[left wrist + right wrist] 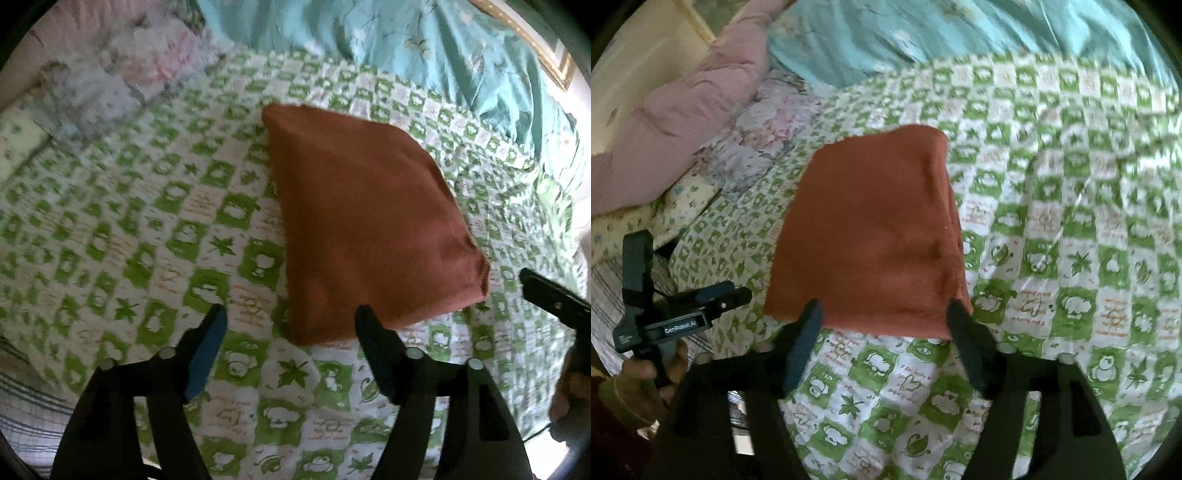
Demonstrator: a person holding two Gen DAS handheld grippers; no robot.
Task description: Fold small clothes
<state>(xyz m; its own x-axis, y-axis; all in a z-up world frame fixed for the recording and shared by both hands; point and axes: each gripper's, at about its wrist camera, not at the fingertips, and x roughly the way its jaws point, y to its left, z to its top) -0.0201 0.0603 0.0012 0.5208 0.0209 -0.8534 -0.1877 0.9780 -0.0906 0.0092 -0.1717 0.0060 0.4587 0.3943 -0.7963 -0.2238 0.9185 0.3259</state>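
The rust-red garment (365, 221) lies on the bed as a compact folded packet, its edges tucked under and its top fairly smooth, resting on the green-and-white checked bedspread (147, 236). By the look of it the folding of this piece is done or nearly so; what may be left is a last tidy or setting it aside, and no other small clothes waiting to be folded can be made out.

The left gripper (291, 325) is released, its jaws spread wide with nothing between them; the packet's near edge lies just ahead of it and toward its right finger. The right gripper (884, 317) is likewise released, jaws apart, with the near hem of the garment just ahead between the fingertips, apparently not pinched.

Both grippers tilt steeply down at the bed from above. In the right wrist view the left gripper sits off to the left, the person's hand (653, 369) wrapped around its handle.
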